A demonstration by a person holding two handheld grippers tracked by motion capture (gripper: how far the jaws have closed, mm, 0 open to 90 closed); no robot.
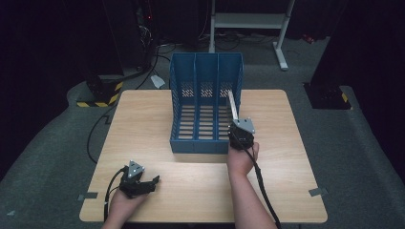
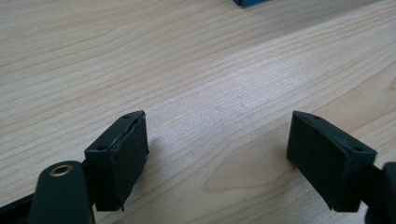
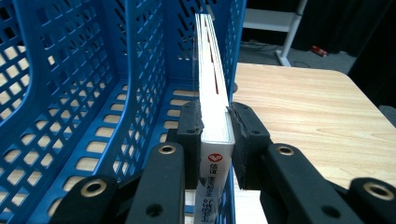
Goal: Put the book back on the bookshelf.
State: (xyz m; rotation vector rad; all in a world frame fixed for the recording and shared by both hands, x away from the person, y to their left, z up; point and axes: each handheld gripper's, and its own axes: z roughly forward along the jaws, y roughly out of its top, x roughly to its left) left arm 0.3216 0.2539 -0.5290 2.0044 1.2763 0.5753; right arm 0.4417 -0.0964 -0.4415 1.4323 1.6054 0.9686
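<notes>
A blue three-slot file rack (image 1: pixel 206 102) stands in the middle of the wooden table (image 1: pixel 143 119). My right gripper (image 1: pixel 241 133) is shut on a thin white book (image 1: pixel 233 106), held upright on edge at the rack's right slot. In the right gripper view the book (image 3: pixel 212 93) runs forward between the pads, its spine with a red logo toward me, beside the rack's right wall (image 3: pixel 233 42). My left gripper (image 1: pixel 141 183) rests low near the table's front left, open. In the left gripper view its pads (image 2: pixel 122 154) stand wide apart over bare wood.
A white desk frame (image 1: pixel 282 33) stands on the grey floor behind the table. Black boxes with yellow hazard tape (image 1: pixel 100 95) sit at the left rear and another at the right rear (image 1: pixel 327 98). A black cable (image 1: pixel 93 133) hangs off the table's left edge.
</notes>
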